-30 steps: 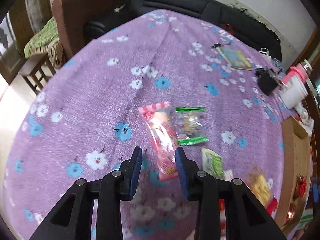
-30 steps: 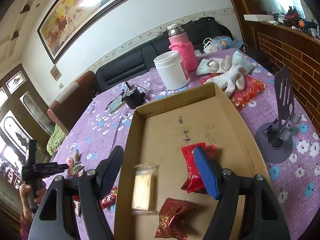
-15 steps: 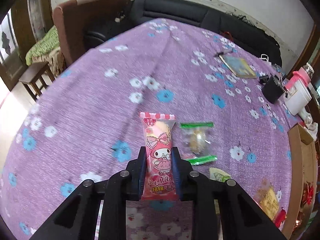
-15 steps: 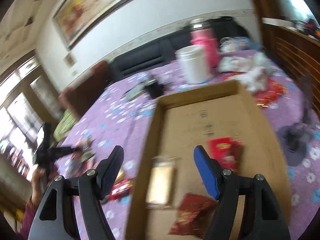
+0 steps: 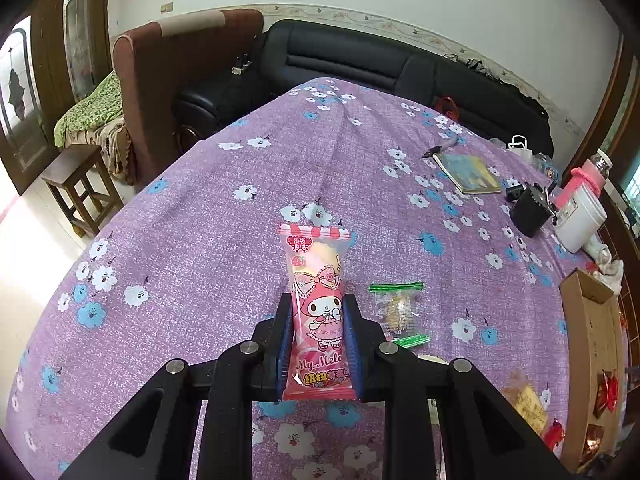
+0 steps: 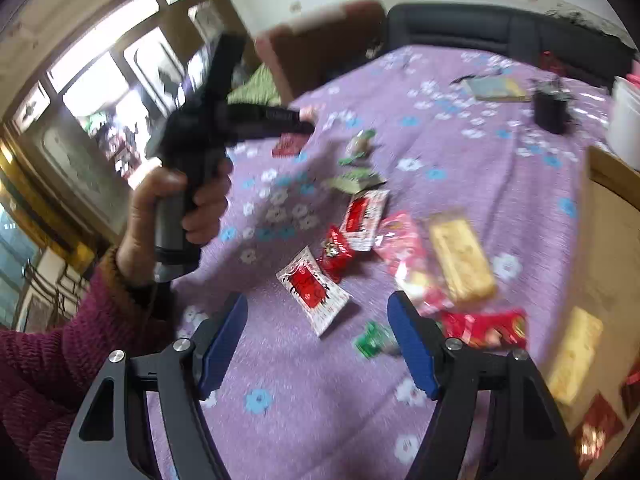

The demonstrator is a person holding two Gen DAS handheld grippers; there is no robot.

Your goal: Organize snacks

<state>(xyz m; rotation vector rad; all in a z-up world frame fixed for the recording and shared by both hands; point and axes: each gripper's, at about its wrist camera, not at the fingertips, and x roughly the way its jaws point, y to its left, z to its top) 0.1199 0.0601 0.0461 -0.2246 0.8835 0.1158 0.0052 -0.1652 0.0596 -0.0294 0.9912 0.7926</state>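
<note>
My left gripper [image 5: 318, 314] is shut on a pink My Melody snack packet [image 5: 316, 276], held upright a little above the purple flowered tablecloth [image 5: 200, 264]. A clear packet with green ends [image 5: 397, 309] lies just to its right. In the blurred right wrist view my right gripper [image 6: 316, 314] stands open and empty over scattered snacks. A white-and-red packet [image 6: 313, 291] lies just ahead between its fingers, with a yellow wafer packet [image 6: 460, 260] and red packets [image 6: 484, 328] to the right. The cardboard box [image 6: 612, 248] sits at the right edge with several snacks inside.
A person's hand [image 6: 180, 208] in a maroon sleeve grips the left tool's handle. A book [image 5: 468, 168], a black container [image 5: 530, 212], a white tub [image 5: 580, 220] and a pink bottle [image 5: 588, 172] stand at the far right of the table. A sofa and an armchair lie beyond it.
My left gripper closed on the pink packet and raised it off the cloth. My right gripper swung left from over the box to the loose snacks, staying open.
</note>
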